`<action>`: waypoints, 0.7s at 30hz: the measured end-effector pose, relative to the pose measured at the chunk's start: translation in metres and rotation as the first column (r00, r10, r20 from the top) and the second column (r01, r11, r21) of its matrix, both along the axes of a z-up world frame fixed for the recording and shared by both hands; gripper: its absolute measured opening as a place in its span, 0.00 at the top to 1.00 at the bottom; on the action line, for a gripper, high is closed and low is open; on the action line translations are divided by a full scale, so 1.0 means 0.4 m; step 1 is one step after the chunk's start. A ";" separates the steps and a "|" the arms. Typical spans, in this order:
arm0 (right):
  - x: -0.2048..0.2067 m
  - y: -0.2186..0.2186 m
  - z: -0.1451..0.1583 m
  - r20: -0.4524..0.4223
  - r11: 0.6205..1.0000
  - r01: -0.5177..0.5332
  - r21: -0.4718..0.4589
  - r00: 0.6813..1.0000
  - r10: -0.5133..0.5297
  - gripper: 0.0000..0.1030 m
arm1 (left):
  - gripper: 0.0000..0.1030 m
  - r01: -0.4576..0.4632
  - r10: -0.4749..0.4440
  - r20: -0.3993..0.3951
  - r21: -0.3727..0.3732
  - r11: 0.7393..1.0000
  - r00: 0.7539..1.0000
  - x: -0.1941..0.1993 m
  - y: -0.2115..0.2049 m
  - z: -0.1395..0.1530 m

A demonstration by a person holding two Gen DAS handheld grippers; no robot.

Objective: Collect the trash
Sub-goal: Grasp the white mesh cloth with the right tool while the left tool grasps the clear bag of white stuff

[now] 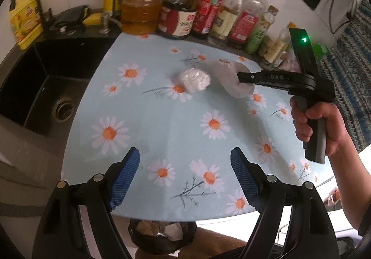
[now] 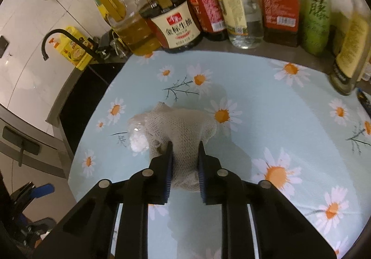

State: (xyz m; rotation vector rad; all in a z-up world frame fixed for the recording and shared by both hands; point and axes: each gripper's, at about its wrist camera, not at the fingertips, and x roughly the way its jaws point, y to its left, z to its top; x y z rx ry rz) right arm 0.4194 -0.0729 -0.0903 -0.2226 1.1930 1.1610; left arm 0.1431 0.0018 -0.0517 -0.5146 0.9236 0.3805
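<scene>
From my seat, the nearest thing is my left gripper (image 1: 185, 180), jaws spread wide and holding nothing, hovering above the near edge of the desk (image 1: 162, 124) with its daisy-print cloth. Just below that edge I can see a dark trash bin (image 1: 160, 235) with crumpled scraps already in it, which I judge to be where everything should end up.

Further out, my right gripper (image 2: 184, 166) is closed tight on a grey knitted rag (image 2: 183, 133); the fabric is pinched between the pads and bulges ahead of the fingertips. Touching the rag's left side lies a wad of clear plastic wrap (image 2: 136, 133), whitish and crinkled, resting on the cloth and not gripped by anything.

The risks, as I judge them: the rag is soft and only its near end is clamped, so a quick lift could let it slide out, or its loose end could drag the plastic wad along and flick it toward the black sink (image 1: 46, 87) on the left. The tablecloth may also bunch up if the fabric snags on it. Beyond the rag stands a crowded row of sauce and oil bottles (image 2: 231, 4) against the wall; a forward overshoot could knock one over.
</scene>
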 end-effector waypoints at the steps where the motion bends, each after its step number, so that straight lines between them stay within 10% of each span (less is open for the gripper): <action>1: -0.005 -0.016 0.016 0.004 1.000 0.010 0.012 1.000 -0.010 0.80 | 0.21 0.016 -0.016 0.012 0.006 1.000 1.000 0.010 0.000 0.005; 21: -0.189 -0.335 0.183 0.060 0.980 0.114 0.165 0.990 -0.126 0.80 | 0.08 0.209 -0.208 -0.026 0.065 0.976 0.978 0.258 0.082 -0.056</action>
